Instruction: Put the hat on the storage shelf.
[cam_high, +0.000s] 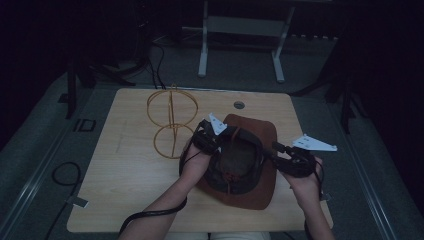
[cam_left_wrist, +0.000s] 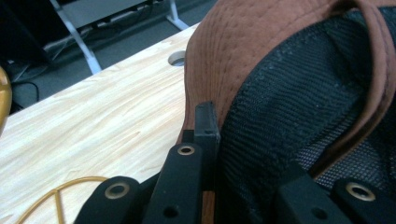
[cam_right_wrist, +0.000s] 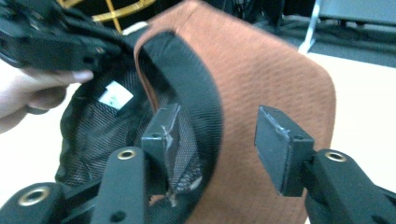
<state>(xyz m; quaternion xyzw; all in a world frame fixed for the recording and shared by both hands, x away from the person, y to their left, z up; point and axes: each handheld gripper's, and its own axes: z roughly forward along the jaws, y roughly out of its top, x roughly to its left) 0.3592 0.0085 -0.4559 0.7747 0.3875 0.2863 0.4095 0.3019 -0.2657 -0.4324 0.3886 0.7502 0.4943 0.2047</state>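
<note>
1. Gripping the hat (cam_high: 252, 150) at its left edge in the high view, the left gripper (cam_high: 212, 137) has its jaws closed on the rim: in the left gripper view one jaw lies against the brown outer side and the other is behind the black mesh lining, fabric pinched between them.
2. In the right gripper view the right gripper (cam_right_wrist: 224, 140) has its jaws apart, straddling the rim of the hat (cam_right_wrist: 261, 79); one jaw is inside against the black band, the other outside over the brown cloth. Whether either pad presses the cloth, I cannot tell.
3. The hat sits right of center on the table (cam_high: 115, 175), upside down, with its open mesh-lined hollow facing up.
4. Its long axis runs from the upper part of the high view toward the bottom, tilted slightly; the wide brim spreads toward the lower right.
5. A white label (cam_right_wrist: 115, 98) shows inside the lining at center left of the right gripper view.
6. Count: one hat, two grippers, two hands, and one gold wire stand (cam_high: 170, 120) with two rings at upper left of center on the table, apart from the hat.
</note>
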